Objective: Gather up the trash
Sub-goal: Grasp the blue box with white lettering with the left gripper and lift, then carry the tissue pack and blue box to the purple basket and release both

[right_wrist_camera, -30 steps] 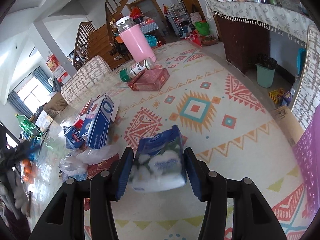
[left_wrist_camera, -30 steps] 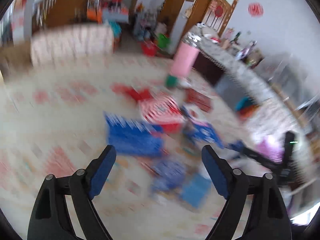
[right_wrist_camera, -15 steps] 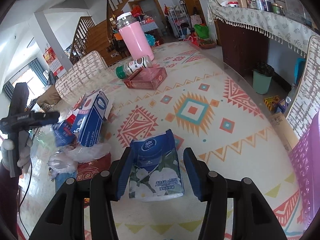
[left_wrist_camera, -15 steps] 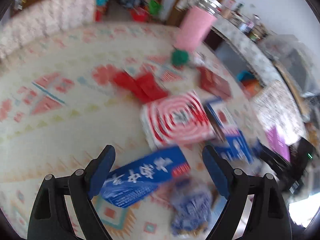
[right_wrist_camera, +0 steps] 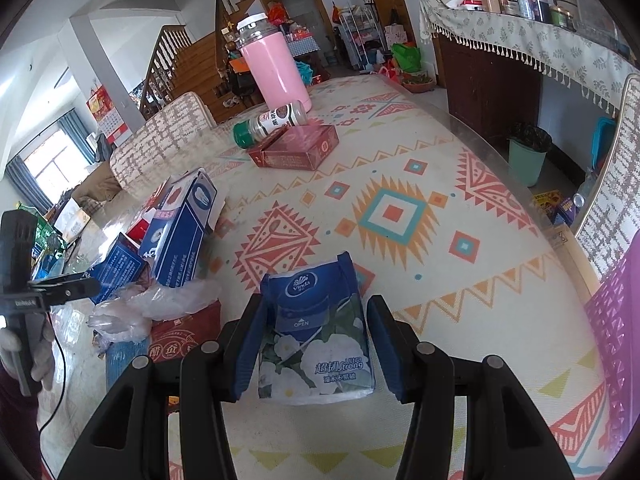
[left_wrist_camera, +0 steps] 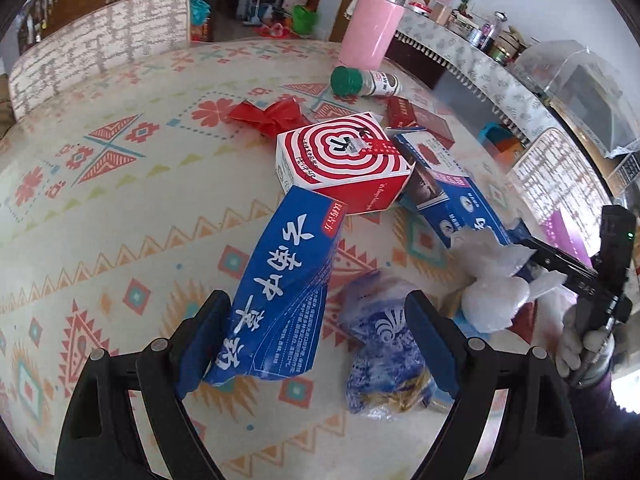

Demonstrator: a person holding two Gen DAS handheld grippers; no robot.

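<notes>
My right gripper [right_wrist_camera: 316, 340] is shut on a blue Vinda tissue pack [right_wrist_camera: 316, 344] that rests on the patterned tablecloth. My left gripper [left_wrist_camera: 318, 334] is open over a pile of trash. A long blue carton [left_wrist_camera: 280, 292] lies between its fingers, close to the left finger. A crumpled blue wrapper [left_wrist_camera: 384, 344] lies by the right finger. Behind them are a red-and-white spiral box [left_wrist_camera: 344, 160], another blue carton [left_wrist_camera: 452, 200], red plastic scraps [left_wrist_camera: 268, 114] and a clear plastic bag [left_wrist_camera: 492, 284].
A pink thermos [right_wrist_camera: 274, 70], a toppled spice jar [right_wrist_camera: 268, 122] and a dark red box [right_wrist_camera: 296, 146] sit at the table's far end. A purple basket [right_wrist_camera: 616, 320] is at the right edge. Chairs stand behind and beside the table.
My left gripper has swung down and closer to the trash pile, so the long blue carton now lies between its fingers. The tissue pack in my right gripper has come down onto the table.
</notes>
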